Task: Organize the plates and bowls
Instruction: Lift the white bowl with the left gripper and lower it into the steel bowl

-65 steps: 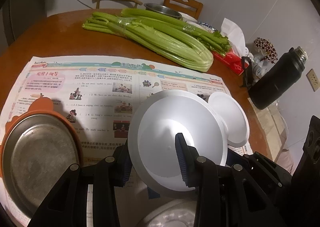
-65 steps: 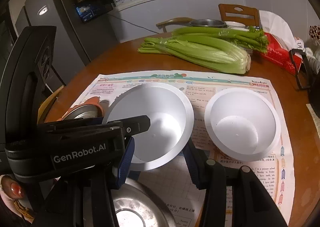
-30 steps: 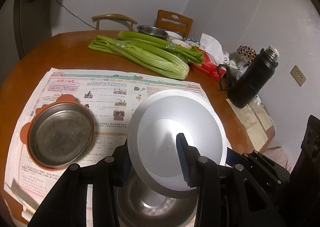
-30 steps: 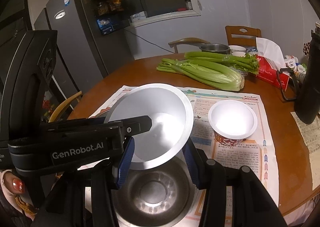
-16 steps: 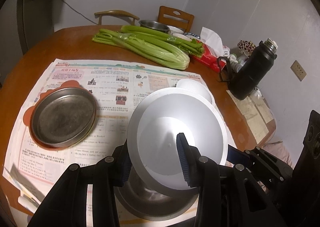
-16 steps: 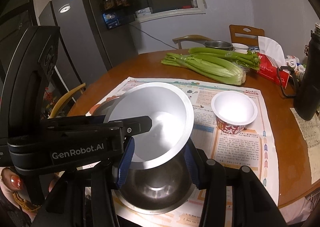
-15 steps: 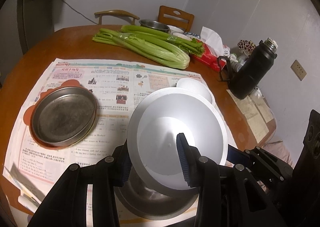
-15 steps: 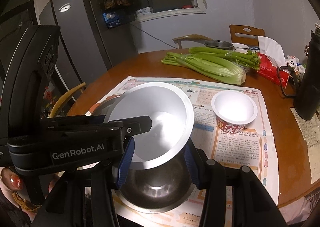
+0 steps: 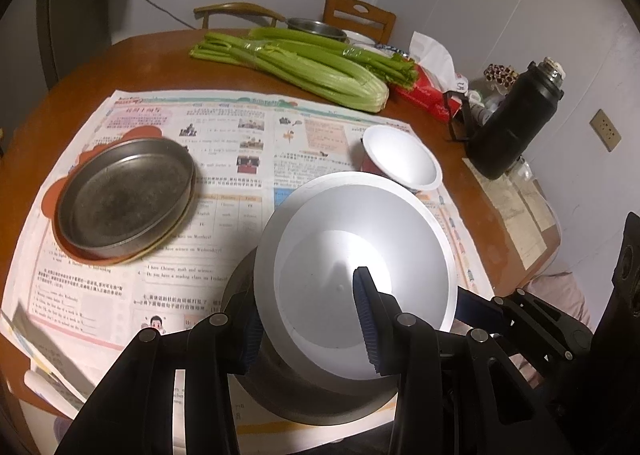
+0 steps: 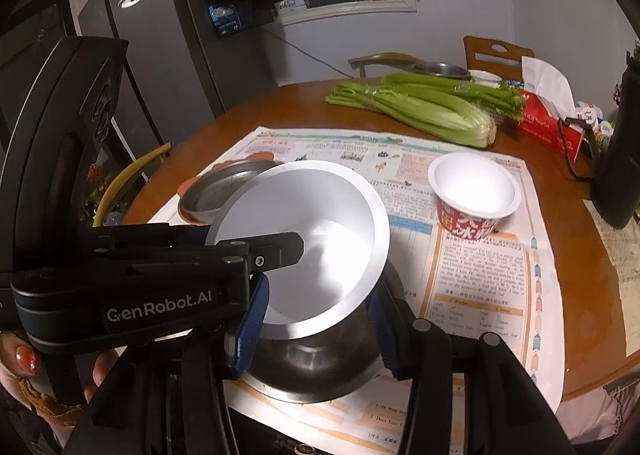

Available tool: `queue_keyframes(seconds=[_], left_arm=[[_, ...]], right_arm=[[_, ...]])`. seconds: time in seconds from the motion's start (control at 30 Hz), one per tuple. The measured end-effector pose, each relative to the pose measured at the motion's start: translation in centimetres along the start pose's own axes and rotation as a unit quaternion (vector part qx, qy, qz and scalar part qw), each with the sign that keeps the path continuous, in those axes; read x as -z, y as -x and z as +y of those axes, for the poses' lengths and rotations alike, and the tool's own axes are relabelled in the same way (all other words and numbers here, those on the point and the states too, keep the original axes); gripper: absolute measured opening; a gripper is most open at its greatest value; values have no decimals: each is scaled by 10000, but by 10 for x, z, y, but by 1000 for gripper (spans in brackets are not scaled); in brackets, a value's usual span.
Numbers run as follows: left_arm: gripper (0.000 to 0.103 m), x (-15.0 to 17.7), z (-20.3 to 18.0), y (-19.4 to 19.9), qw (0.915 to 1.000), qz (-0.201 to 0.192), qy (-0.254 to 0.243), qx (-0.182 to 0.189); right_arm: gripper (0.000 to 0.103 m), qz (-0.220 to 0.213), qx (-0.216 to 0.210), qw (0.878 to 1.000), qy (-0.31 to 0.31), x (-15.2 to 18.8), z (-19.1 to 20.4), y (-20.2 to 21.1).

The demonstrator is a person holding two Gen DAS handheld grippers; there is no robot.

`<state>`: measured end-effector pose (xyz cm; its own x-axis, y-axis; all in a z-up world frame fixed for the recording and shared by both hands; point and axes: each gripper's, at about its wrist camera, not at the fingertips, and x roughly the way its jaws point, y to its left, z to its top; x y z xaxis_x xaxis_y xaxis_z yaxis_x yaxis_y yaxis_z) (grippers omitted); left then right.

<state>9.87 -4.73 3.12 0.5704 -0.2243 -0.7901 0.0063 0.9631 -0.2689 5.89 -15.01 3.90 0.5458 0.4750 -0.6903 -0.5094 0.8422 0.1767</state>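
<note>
A large white bowl (image 9: 360, 255) (image 10: 312, 223) hangs tilted just above a steel bowl (image 9: 316, 399) (image 10: 320, 371) standing on the newspaper. My left gripper (image 9: 308, 295) is shut on the white bowl's wall, one pad inside and one outside. My right gripper (image 10: 318, 291) is shut on the bowl's lower body from the opposite side. A steel plate (image 9: 124, 191) (image 10: 224, 187) rests on an orange plate at the left. To the right a small white paper bowl with a red side (image 9: 400, 159) (image 10: 474, 191) stands upright.
The newspaper (image 9: 240, 123) covers the near half of the round wooden table (image 10: 580, 335). Celery (image 9: 304, 67), a red tissue box (image 9: 424, 95) and a black flask (image 9: 508, 127) lie further back. Chairs stand behind the table. A person's hand (image 10: 24, 359) holds the left gripper.
Both grippers have sunk with the white bowl, which now sits lower over the steel bowl. The table, steel plate and paper bowl appear nearer.
</note>
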Motion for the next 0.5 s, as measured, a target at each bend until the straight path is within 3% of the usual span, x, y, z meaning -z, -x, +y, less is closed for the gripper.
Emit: queue_keyframes(seconds=[0.5], left_arm=[[45, 14, 3, -26, 9994, 262, 44, -206]], right_arm=[[50, 429, -41, 9991, 22, 18, -2, -19]])
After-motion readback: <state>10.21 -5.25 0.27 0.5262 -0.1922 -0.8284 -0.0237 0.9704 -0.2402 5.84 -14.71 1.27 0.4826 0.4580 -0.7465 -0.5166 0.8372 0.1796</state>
